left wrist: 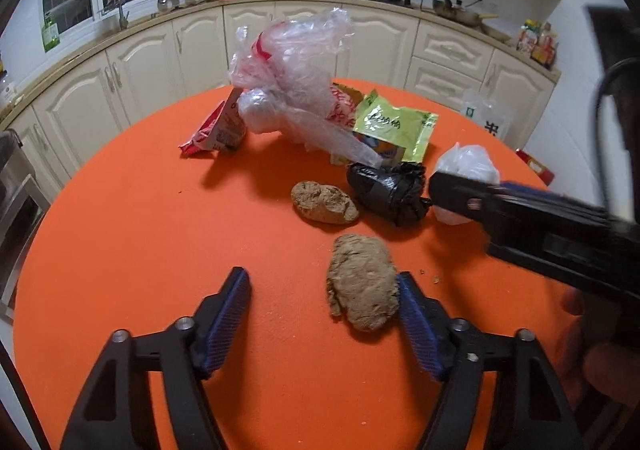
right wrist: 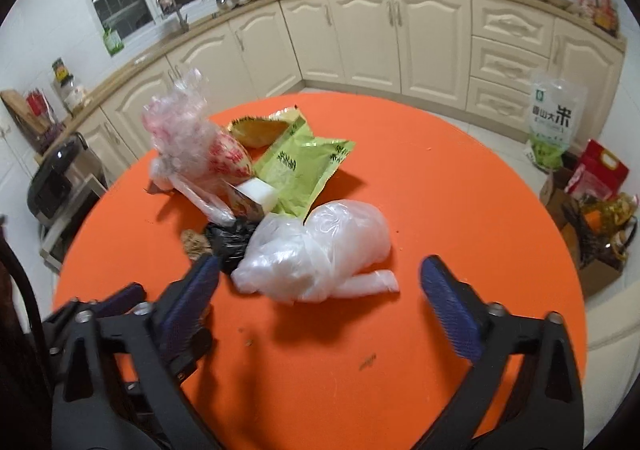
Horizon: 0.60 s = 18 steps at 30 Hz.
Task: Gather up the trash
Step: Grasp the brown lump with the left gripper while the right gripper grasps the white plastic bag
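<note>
Trash lies on a round orange table (left wrist: 160, 230). My left gripper (left wrist: 322, 277) is open around a brown lump (left wrist: 362, 298); the lump lies against the right pad and well apart from the left one. A second brown lump (left wrist: 324, 202) and a knotted black bag (left wrist: 390, 190) lie beyond. My right gripper (right wrist: 319, 262) is open, with a white plastic bag (right wrist: 320, 254) between its fingers and gaps on both sides. In the left wrist view the right gripper's finger (left wrist: 452, 190) comes in from the right, by the black bag.
At the far side of the pile are a crumpled clear bag (left wrist: 292, 62), a green wrapper (left wrist: 396, 126) and a red carton (left wrist: 216, 130). Cream cabinets (right wrist: 400, 34) ring the room. A rice sack (right wrist: 552, 122) and boxes (right wrist: 596, 178) stand on the floor at right.
</note>
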Available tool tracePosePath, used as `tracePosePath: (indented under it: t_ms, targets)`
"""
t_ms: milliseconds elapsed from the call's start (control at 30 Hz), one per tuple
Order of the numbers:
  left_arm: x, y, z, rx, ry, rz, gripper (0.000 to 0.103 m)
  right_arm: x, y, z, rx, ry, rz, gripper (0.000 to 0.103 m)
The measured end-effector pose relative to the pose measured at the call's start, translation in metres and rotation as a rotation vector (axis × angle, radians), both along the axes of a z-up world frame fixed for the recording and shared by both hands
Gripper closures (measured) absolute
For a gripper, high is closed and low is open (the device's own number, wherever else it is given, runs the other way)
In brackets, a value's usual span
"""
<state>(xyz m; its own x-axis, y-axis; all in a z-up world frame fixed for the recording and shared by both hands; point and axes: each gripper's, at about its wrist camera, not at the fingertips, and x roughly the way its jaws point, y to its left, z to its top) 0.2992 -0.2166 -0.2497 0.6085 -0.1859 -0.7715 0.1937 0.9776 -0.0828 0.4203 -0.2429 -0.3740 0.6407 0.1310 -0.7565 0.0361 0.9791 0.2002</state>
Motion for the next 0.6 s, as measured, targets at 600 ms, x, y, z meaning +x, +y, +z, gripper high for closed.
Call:
tracePosePath:
  t_ms: [600]
  targets:
    - [-0.052, 0.058, -0.007, -0.129, -0.044, 0.007, 0.076, -0.058, -0.015, 0.025, 0.048, -0.084, -0.025, 0.058]
